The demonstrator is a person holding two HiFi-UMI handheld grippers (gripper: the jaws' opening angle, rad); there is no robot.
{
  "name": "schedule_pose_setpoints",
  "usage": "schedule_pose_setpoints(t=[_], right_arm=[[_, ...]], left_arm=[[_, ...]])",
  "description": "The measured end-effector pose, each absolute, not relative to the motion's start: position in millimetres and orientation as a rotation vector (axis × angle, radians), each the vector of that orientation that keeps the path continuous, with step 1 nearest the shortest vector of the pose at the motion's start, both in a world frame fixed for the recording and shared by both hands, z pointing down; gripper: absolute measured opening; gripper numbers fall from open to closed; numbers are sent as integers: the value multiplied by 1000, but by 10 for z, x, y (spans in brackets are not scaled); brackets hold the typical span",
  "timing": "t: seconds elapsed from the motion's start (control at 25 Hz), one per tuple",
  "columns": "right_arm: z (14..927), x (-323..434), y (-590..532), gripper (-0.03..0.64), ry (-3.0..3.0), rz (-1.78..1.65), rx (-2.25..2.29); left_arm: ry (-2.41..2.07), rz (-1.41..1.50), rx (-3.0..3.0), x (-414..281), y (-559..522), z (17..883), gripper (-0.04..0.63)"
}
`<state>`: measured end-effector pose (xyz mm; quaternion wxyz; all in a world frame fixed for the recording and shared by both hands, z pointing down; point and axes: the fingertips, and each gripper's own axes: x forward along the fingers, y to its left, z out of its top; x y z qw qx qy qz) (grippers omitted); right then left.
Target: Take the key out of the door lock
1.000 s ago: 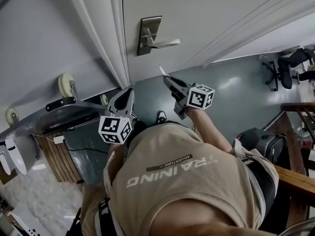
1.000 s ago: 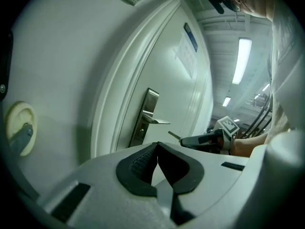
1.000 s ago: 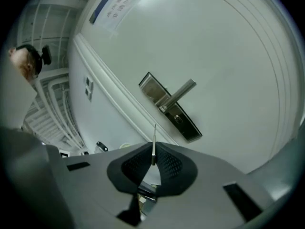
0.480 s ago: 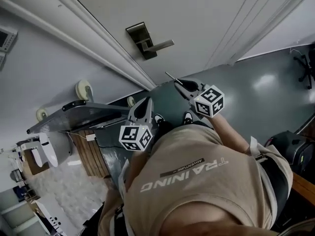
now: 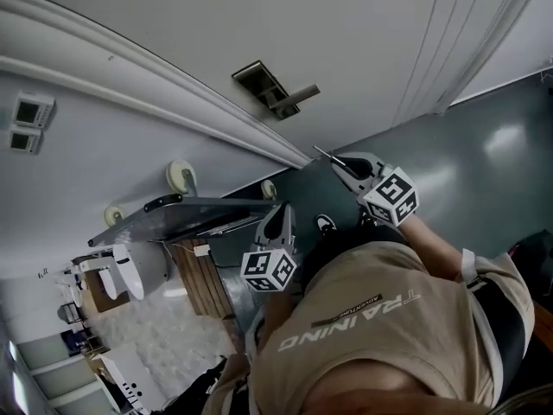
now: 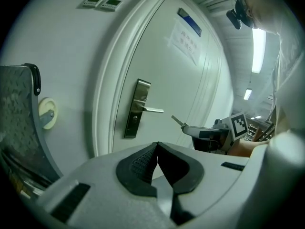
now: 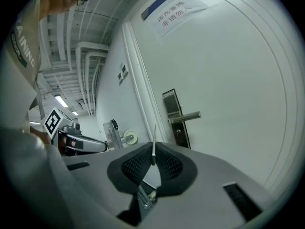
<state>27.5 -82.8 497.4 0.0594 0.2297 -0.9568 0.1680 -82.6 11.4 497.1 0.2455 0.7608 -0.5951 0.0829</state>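
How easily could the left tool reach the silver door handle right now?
Probably yes. Nothing stands between the shut, empty left tool and the silver lever door handle; the right tool, holding the thin metal key, sits off to the side.

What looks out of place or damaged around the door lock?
Nothing looks damaged or askew. The key is clear of the door lock, clamped in the right gripper. The left gripper is shut and empty.

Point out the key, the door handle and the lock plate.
key [image 7: 154, 144], right gripper view, middle of the blade.
door handle [image 7: 186, 117], right gripper view, middle of the lever.
lock plate [image 7: 170, 101], right gripper view, upper part above the lever.
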Motion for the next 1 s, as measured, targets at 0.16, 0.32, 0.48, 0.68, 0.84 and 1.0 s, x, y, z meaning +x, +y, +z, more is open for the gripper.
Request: schedule_pose_setpoints(t=[0.16, 0.32, 0.48, 0.68, 0.84, 1.0], right_arm=[[4677, 345, -852, 18, -2948, 510, 799], [4068, 295, -770, 18, -3055, 397, 831], [3649, 192, -810, 18, -3124, 287, 807], [3447, 64, -834, 18, -3103, 55, 856], [3284, -92, -766, 18, -3096, -52, 924], [3151, -226, -770, 18, -3127, -84, 888]], left_arm=[[-1604, 205, 2158, -806, -52, 4824, 6], [-1597, 153, 2346, -803, -174, 4353, 6], [-1622, 103, 2381, -844, -278, 4205, 6], [-1662, 94, 2506, -938, -464, 3757, 6], [-1760, -16, 2581, -996, -370, 3302, 6], [-1742, 15, 2558, -1038, -359, 3357, 6]])
